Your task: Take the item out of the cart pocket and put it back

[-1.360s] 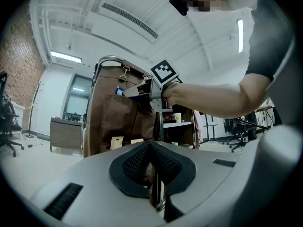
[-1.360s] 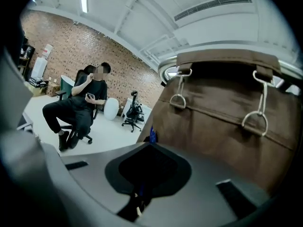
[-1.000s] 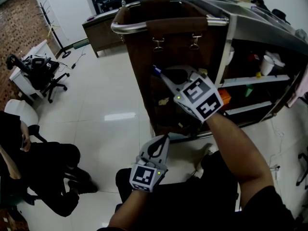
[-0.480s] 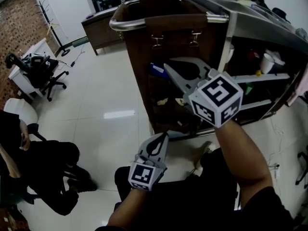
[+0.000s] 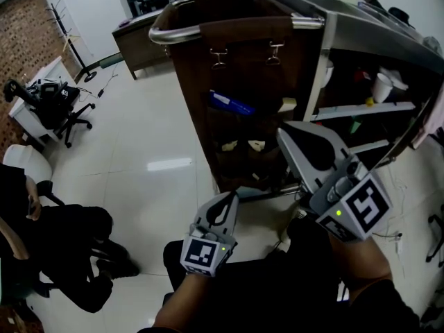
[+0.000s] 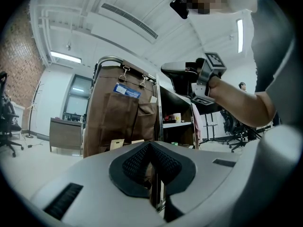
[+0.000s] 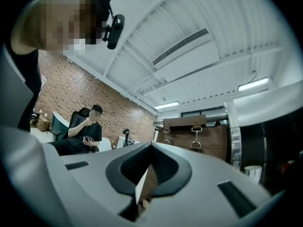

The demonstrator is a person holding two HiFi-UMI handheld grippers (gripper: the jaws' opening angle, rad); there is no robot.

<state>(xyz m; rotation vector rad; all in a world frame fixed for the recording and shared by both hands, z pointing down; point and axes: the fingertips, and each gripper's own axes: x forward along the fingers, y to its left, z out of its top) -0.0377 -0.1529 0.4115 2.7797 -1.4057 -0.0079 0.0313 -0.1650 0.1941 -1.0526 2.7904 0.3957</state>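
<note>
Glossy white office floor [image 5: 149, 127] flanks a brown fabric-sided cart [image 5: 201, 68] whose upper pocket holds the flat blue packet [image 5: 232, 103]; the right hand-held gripper [image 5: 286, 132], clenched on nothing nearby, should draw straight back to avoid snagging it.

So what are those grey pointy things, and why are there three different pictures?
They are tongs a person holds, one in each hand. One picture comes from a camera on the person's head; the other two come from cameras riding on the tongs. The left tongs are shut and empty. The right tongs have just closed with nothing between them. In front stands a brown cart with pockets; a blue item sits in one of them.
</note>
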